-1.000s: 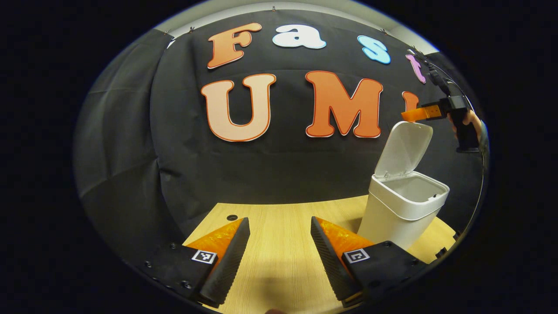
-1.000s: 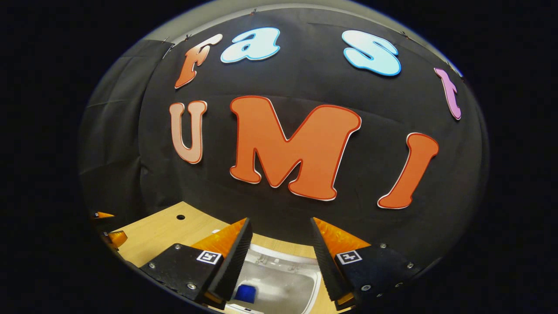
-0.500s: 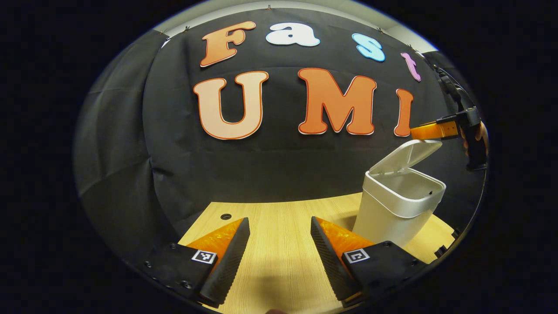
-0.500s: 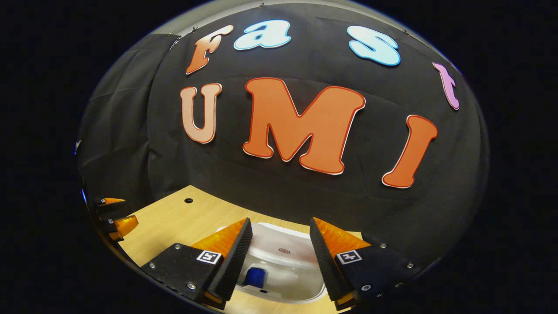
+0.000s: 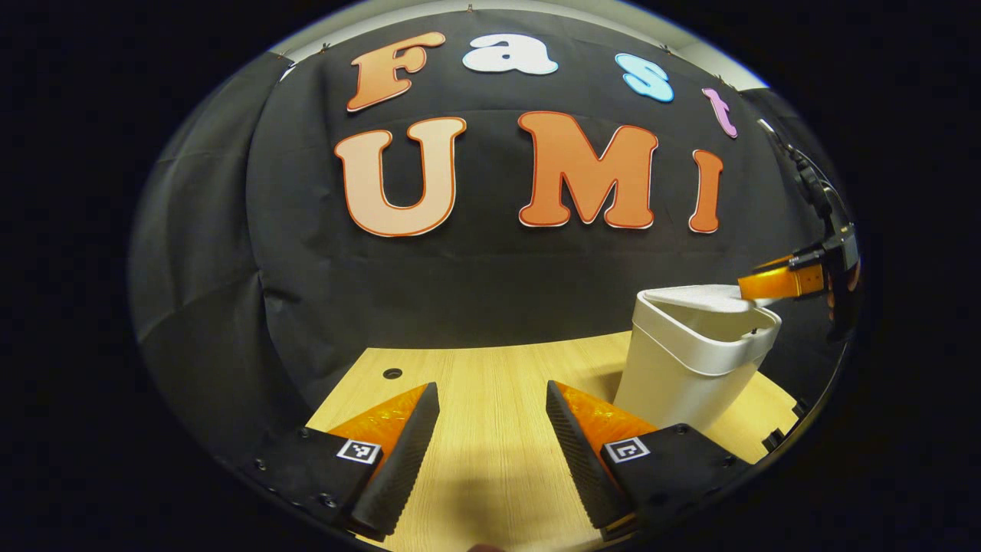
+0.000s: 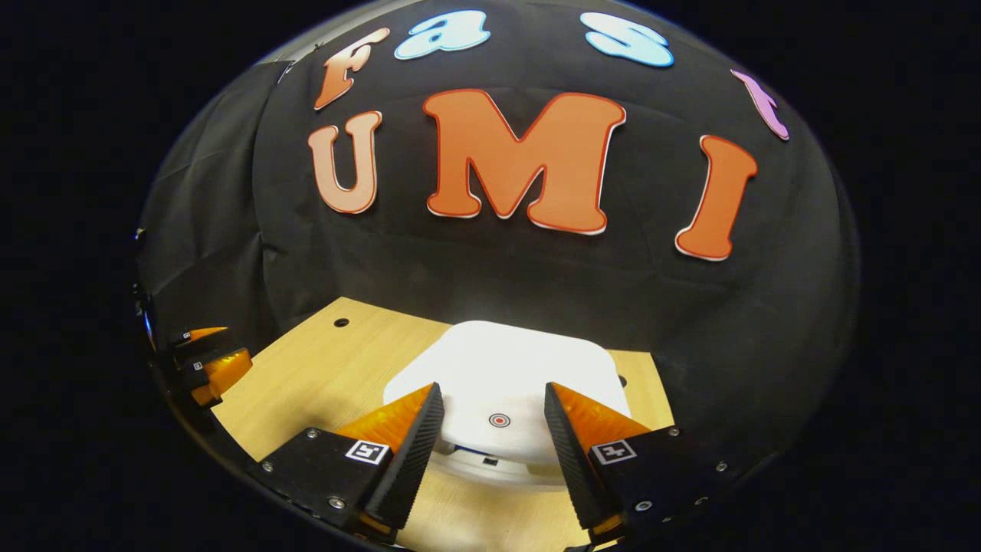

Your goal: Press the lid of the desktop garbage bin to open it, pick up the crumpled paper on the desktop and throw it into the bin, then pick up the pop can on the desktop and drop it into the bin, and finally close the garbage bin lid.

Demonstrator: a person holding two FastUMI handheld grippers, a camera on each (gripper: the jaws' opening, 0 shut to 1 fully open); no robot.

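The white plastic bin [image 5: 693,360] sat far right on the wooden tabletop [image 5: 490,460], lid [image 6: 502,379] nearly flat. The right gripper [image 6: 490,425], jaws apart, hovered right over the lid; the left gripper [image 5: 490,429] was also spread, well away.

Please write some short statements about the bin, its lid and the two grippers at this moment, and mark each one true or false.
1. The lid is standing straight up. False: it lies almost flat on the bin, with a thin gap at the front.
2. The right gripper is just over the lid, jaws apart. True.
3. The left gripper holds a pop can. False: its jaws are open with nothing between them, over the table.
4. The bin stands on the table. True.
5. A red ring mark shows on the lid's top. True.
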